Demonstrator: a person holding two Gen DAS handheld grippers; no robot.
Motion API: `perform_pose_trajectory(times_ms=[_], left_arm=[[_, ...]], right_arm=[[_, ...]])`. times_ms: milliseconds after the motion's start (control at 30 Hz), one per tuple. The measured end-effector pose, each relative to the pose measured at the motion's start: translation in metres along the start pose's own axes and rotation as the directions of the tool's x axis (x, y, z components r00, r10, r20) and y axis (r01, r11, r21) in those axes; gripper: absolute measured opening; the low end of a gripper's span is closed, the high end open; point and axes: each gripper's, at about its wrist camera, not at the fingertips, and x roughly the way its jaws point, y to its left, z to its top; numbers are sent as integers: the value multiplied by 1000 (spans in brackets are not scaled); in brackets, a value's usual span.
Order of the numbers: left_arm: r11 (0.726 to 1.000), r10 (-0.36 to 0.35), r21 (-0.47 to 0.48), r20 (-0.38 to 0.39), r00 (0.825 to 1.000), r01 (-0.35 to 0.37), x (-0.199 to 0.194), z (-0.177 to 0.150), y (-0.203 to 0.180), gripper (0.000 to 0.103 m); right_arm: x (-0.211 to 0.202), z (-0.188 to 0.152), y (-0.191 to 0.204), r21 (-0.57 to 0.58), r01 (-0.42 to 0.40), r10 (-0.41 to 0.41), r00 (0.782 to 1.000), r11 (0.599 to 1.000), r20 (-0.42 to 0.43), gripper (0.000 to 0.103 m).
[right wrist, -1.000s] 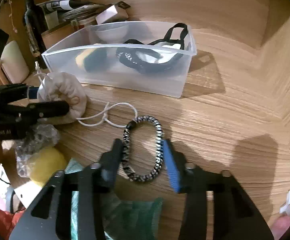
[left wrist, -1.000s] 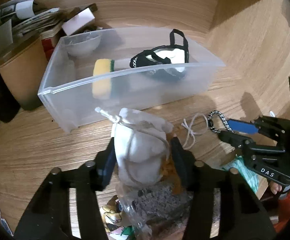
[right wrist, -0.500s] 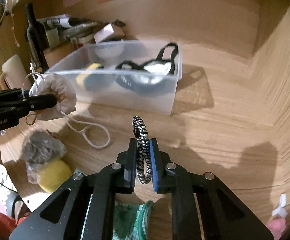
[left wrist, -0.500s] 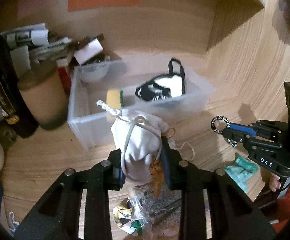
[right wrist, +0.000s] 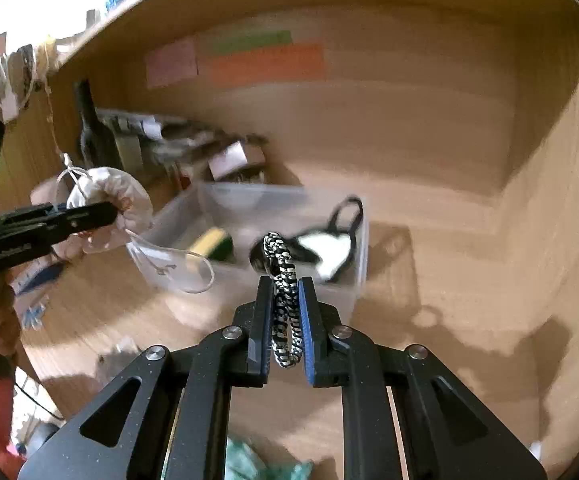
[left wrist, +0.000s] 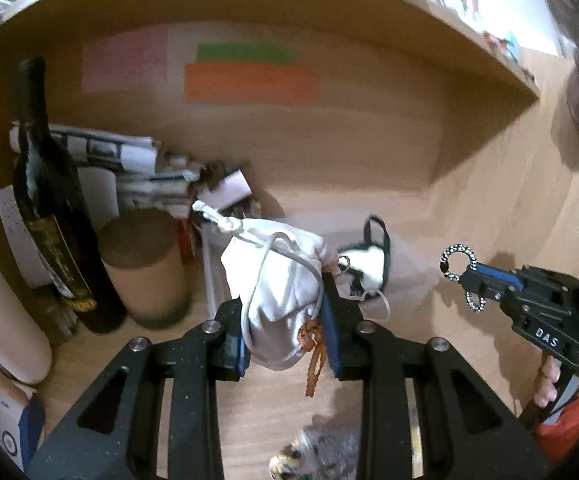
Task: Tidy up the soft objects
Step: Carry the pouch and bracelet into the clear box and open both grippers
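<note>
My left gripper (left wrist: 285,316) is shut on a white drawstring pouch (left wrist: 277,280) and holds it in the air above the desk; the pouch also shows in the right wrist view (right wrist: 109,208) with its cord hanging down. My right gripper (right wrist: 285,304) is shut on a black-and-white braided loop (right wrist: 283,292), raised above the desk; the loop also shows in the left wrist view (left wrist: 459,268). A clear plastic bin (right wrist: 353,280) lies ahead of both grippers. It holds a yellow-green sponge (right wrist: 213,242) and a black-and-white face mask (right wrist: 329,246).
A dark wine bottle (left wrist: 49,216) and a brown cylinder (left wrist: 145,268) stand left of the bin, with stacked papers (left wrist: 129,160) behind. A bagged grey object (left wrist: 321,452) lies below my left gripper. Green cloth (right wrist: 257,464) lies below my right gripper. A shelf overhangs.
Both grippers closed on their objects and lifted them off the desk. The pouch and the braided loop now hang higher, nearer the bin.
</note>
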Motion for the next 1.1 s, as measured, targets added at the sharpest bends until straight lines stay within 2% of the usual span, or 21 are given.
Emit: perform_pose_trajectory(times_ms=[200,367,467,700,1100], left_arm=[[999,30,-37,26,999,-29,11,15,14,30],[996,21,-84,-22,1000,-23,39,17,26,30],[995,23,-99,-64,998,-30,58,16,30,30],[997,44,-64,-130,991,-53,92,6,27,30],[998,63,-12,-209,976,-67,124,-9,22,31]], right_arm=[[4,25,13,-13,-35,36,998,999,60,11],[21,41,25,-32,-67,69,996,997,60,11],[37,47,32,-35,-87,88,996,996,34,11],[82,45,41,-27,-104,102,992,994,-71,11],[133,26,42,-13,-80,76,976,997,-204,12]])
